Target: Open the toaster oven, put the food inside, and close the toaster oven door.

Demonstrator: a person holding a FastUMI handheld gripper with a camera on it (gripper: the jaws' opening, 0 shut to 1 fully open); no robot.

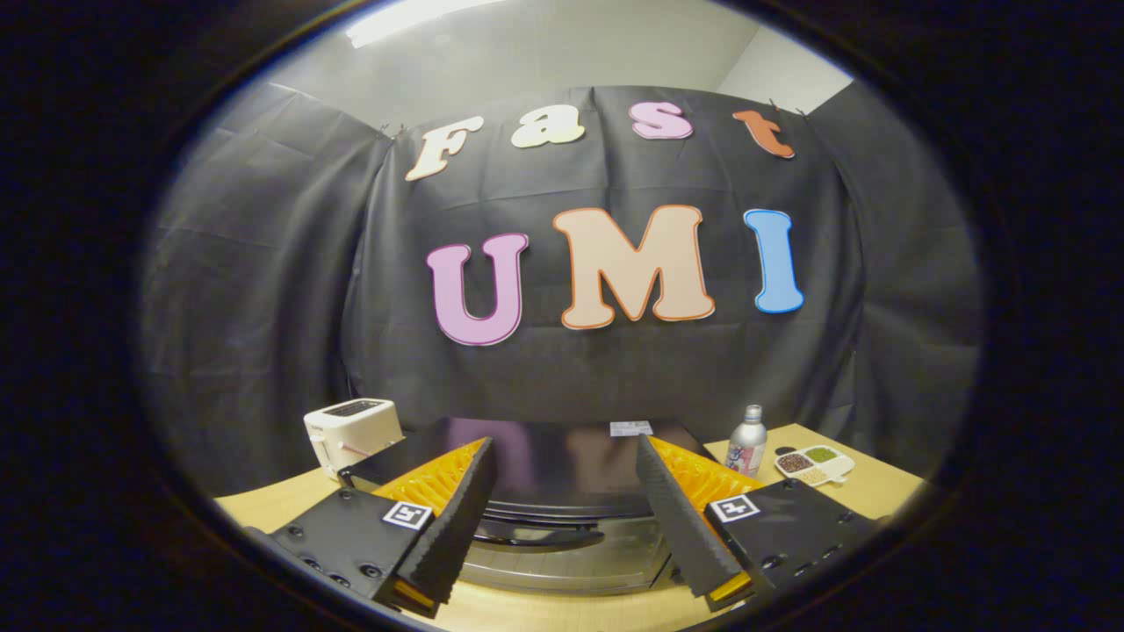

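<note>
Both fingers (pixel 452 518) spread wide, holding nothing; my gripper (pixel 571 562) hovers above the toaster oven (pixel 544 456), door handle (pixel 540 535) at 12 o'clock between them, framing a pull.

Gripper (pixel 580 527): two long wedge fingers (pixel 452 518) with ribbed inner faces, black screw-studded housings at 7 and 5 o'clock, each bearing a square black-and-white marker tag (pixel 407 514).

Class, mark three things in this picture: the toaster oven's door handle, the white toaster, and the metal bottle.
Door handle (pixel 540 535): gripper view, middle of the dark bar, between the open fingers.
White toaster (pixel 351 433): gripper view, its front side.
Metal bottle (pixel 747 446): gripper view, its body.
</note>
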